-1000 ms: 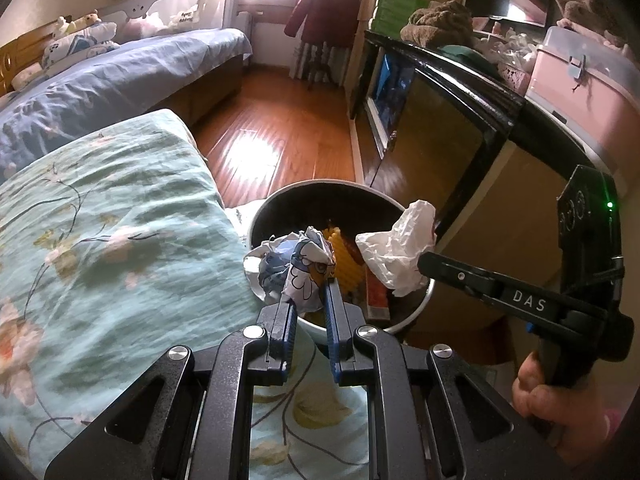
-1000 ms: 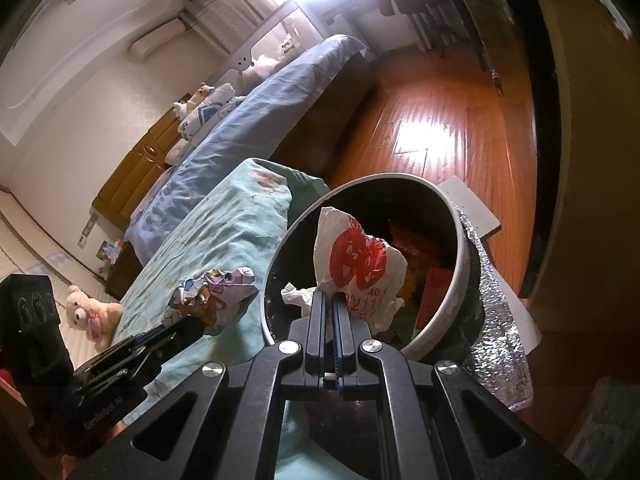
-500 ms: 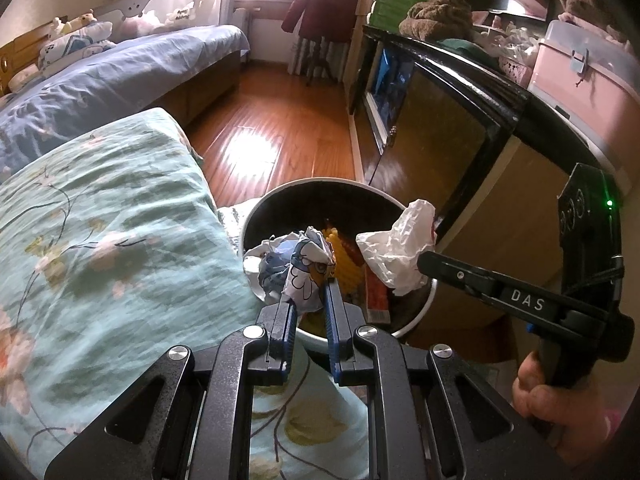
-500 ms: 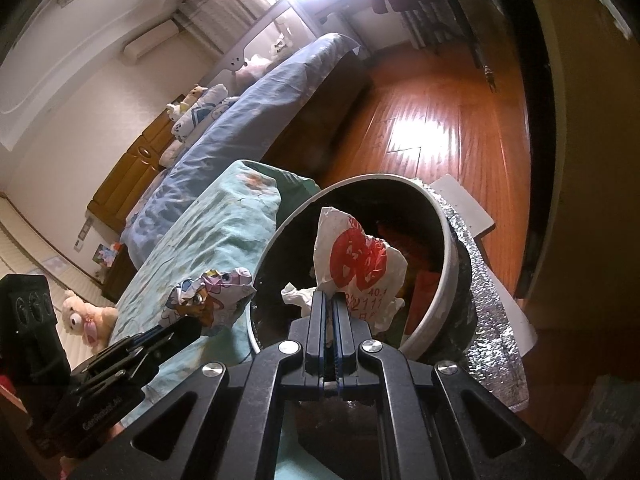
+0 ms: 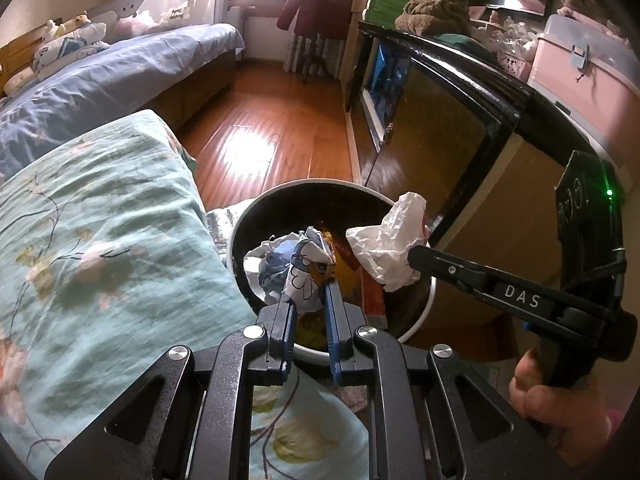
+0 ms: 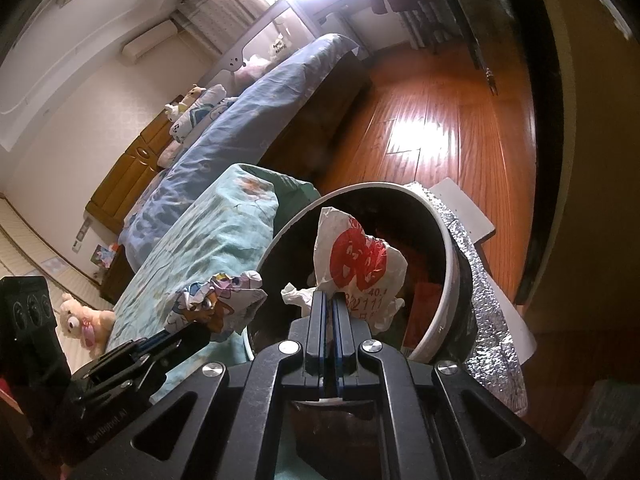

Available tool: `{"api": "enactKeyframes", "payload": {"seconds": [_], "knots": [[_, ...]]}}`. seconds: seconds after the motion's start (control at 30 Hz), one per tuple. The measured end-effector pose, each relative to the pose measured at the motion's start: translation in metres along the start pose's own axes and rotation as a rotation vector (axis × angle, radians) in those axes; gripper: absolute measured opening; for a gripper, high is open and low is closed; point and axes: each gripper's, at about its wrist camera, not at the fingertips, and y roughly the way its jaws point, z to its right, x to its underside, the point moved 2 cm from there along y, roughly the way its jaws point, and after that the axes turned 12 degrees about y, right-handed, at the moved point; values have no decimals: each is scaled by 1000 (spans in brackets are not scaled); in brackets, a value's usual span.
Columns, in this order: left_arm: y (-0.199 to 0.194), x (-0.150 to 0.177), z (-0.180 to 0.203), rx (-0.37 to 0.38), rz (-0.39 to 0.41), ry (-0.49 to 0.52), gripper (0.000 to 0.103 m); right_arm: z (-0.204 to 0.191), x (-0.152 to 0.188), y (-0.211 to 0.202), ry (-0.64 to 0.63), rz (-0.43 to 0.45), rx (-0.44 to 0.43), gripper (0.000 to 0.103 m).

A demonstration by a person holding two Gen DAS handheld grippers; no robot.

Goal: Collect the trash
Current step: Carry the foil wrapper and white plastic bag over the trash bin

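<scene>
A round trash bin with a white rim stands on the floor beside the bed, with trash inside. My left gripper is shut on a crumpled cartoon-print wrapper over the bin's near-left rim; the wrapper also shows in the right wrist view. My right gripper is shut on a crumpled white bag with a red print and holds it over the bin's opening. The bag shows white in the left wrist view.
A bed with a teal floral quilt lies left of the bin. A dark cabinet with a glass door stands close on the right. Silver foil and a white board lie under the bin. Wooden floor lies beyond.
Both grippers have moved a little toward the bin with their trash held. Their grips have not changed.
</scene>
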Motion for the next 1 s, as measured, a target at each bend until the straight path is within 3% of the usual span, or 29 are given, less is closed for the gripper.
{"api": "enactKeyframes", "payload": {"seconds": [1.0], "knots": [[15,-5,1,0,-34,-4,12,4,-7,5,4,-9,9,3]]}}
